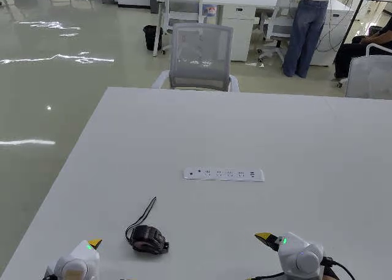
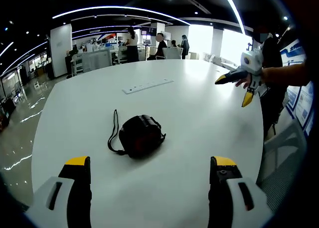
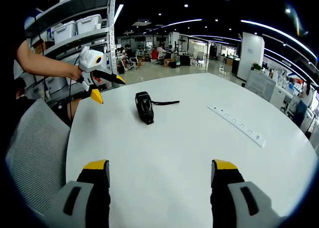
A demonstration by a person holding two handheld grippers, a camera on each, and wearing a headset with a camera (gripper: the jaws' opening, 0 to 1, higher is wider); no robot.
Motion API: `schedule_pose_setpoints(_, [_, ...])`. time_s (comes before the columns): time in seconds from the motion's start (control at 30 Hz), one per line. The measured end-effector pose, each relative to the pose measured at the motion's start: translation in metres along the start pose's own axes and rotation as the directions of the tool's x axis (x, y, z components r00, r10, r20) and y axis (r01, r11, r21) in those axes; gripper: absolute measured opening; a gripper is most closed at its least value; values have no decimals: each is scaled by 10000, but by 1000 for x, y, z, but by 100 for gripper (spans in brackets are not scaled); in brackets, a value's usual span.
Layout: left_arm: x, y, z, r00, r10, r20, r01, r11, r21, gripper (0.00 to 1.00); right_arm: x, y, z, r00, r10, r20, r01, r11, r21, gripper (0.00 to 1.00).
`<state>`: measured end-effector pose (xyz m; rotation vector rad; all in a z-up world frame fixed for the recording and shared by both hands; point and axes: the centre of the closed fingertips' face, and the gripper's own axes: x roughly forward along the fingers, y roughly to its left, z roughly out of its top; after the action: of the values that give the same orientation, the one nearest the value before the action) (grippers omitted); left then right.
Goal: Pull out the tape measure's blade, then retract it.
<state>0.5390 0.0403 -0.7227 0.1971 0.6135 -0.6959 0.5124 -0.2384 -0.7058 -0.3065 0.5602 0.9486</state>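
A black tape measure (image 1: 148,239) with a black wrist strap lies on the white table (image 1: 245,133) near its front edge. It also shows in the left gripper view as the tape measure (image 2: 140,134) and farther off in the right gripper view as the tape measure (image 3: 144,107). My left gripper (image 2: 148,164) is open just short of it, holding nothing. My right gripper (image 3: 160,168) is open too, well off to the right, with bare table between its jaws. The left gripper (image 1: 92,243) and right gripper (image 1: 264,237) show at the head view's bottom edge.
A white power strip (image 1: 224,174) lies flat in the middle of the table. A grey mesh chair (image 1: 201,58) stands at the far edge. A person in jeans (image 1: 306,29) stands by desks beyond. Another grey chair back (image 3: 35,158) is close on the left.
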Motion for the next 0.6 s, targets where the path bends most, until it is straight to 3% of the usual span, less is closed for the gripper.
schedule_pose_setpoints(0.33, [-3, -6, -2, 9994, -341, -51, 342, 9991, 242, 99, -14, 1, -7, 9995, -246, 178, 242, 9994, 233, 87])
schedule_pose_setpoints(0.6, [-4, -6, -2, 9994, -339, 9, 339, 9991, 259, 99, -21, 1, -9, 9986, -455, 263, 448, 9986, 279, 87])
